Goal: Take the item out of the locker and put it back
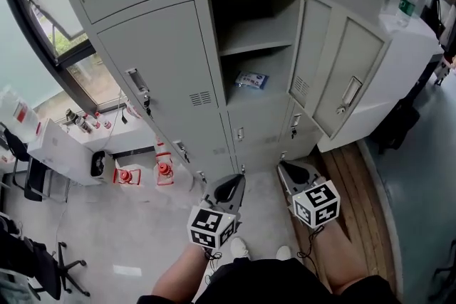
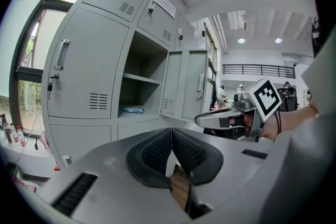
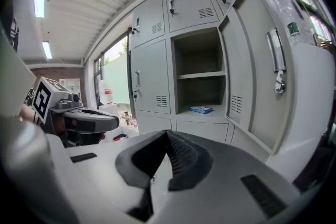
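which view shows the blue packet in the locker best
The head view: it looks down on the blue packet, showing its top face on the lower shelf. Both gripper views catch it small and nearly edge-on.

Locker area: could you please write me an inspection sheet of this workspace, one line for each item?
Surface: lower shelf of the open locker carries one item; nothing seen on the upper shelf.
Job's things: blue-and-white packet lies flat on the lower shelf; locker door stands open at the right.
Clutter: red-and-white containers on the floor at the left; green-labelled bottle on the white cabinet.
Grippers: left tool and right tool both shut, empty.
Cables: thin cable below the right tool's marker cube.
Surroundings: window, office chair.
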`<state>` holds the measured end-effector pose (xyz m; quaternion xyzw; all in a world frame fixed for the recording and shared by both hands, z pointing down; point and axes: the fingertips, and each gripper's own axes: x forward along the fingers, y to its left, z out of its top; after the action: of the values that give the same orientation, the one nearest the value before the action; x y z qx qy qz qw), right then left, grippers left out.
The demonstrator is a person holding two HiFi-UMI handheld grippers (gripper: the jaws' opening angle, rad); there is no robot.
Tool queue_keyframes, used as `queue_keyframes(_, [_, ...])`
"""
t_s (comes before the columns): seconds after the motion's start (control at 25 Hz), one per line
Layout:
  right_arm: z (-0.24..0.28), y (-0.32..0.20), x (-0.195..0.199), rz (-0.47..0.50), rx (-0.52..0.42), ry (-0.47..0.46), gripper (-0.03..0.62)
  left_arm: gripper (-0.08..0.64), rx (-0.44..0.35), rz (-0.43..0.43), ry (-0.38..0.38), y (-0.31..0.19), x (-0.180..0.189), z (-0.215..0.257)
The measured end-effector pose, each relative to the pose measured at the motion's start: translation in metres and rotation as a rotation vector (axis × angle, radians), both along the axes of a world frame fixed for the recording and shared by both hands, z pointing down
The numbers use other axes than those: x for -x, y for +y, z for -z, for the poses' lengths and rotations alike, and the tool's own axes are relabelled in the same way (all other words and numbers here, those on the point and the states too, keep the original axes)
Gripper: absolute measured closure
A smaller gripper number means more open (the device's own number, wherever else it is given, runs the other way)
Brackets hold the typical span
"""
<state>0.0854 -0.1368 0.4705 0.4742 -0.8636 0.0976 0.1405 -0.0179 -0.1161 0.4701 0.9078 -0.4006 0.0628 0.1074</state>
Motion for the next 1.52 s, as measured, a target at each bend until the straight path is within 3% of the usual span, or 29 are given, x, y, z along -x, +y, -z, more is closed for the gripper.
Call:
queue_keyframes(0.72, [0.009, 0.059, -0.041, 0.139, -0.028, -0.027, 0.54, 0.543, -0.015, 0.104, -0.001, 0.06, -0.061, 0.004])
queue_keyframes(1.52, [0.005, 0.07, -0.05, 0.182, -0.026, -0.042, 0.54, 0.543, -0.013, 0.14, -0.016, 0.074, -0.073, 0.006])
